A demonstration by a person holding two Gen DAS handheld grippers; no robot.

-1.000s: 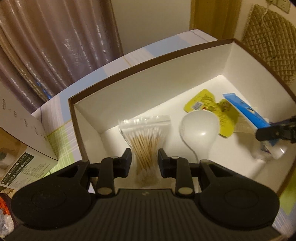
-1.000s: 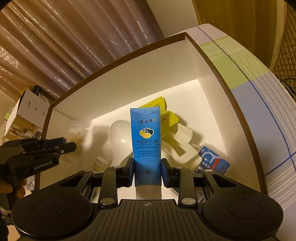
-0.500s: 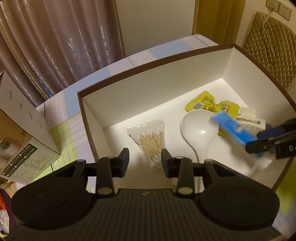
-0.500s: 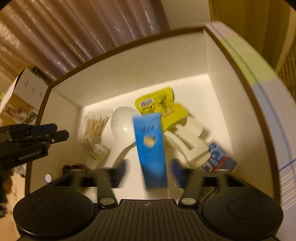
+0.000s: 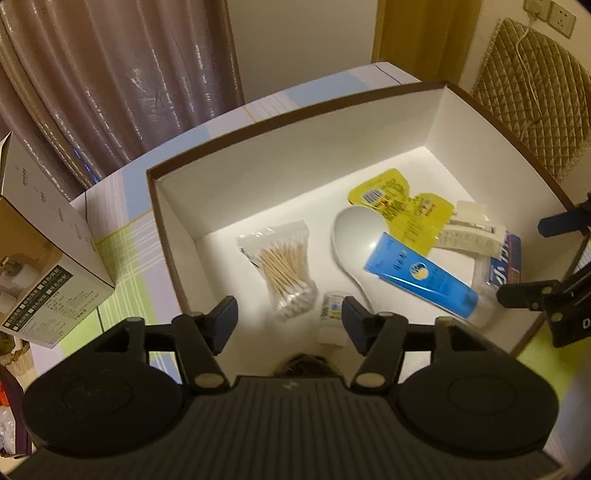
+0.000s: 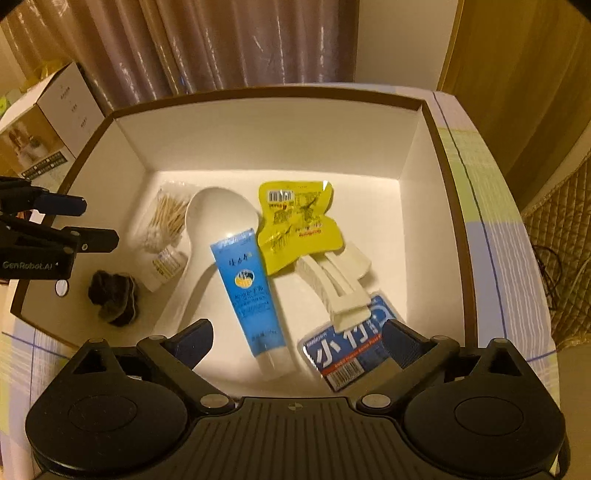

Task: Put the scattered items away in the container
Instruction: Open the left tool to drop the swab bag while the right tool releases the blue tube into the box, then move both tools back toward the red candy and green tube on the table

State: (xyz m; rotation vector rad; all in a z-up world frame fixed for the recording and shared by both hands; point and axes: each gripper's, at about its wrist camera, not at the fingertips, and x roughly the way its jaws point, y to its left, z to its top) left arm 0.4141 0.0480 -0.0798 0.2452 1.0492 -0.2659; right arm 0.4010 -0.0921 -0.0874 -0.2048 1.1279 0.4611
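Both grippers wide open, empty, above near rim of box (image 6: 448, 192).

Right gripper (image 6: 297, 341): blue tube (image 6: 249, 291) lies loose on the floor at 12 o'clock, across the spoon (image 6: 218, 221) handle; blue packet (image 6: 347, 349) at 1, under white clips (image 6: 338, 280). Yellow pouch (image 6: 295, 221) beyond. Left gripper (image 5: 288, 319): swab bag (image 5: 282, 262) at 12, small bottle (image 5: 332, 321) at 1. Dark wad (image 6: 114, 291) in near left corner. Far strip of floor bare. Carton (image 5: 44, 254) outside at 9.

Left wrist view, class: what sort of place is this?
Probably a home bedroom: pleated brown curtains, a quilted headboard-like pad beside wall sockets, and a pastel checked bedsheet-like cloth.
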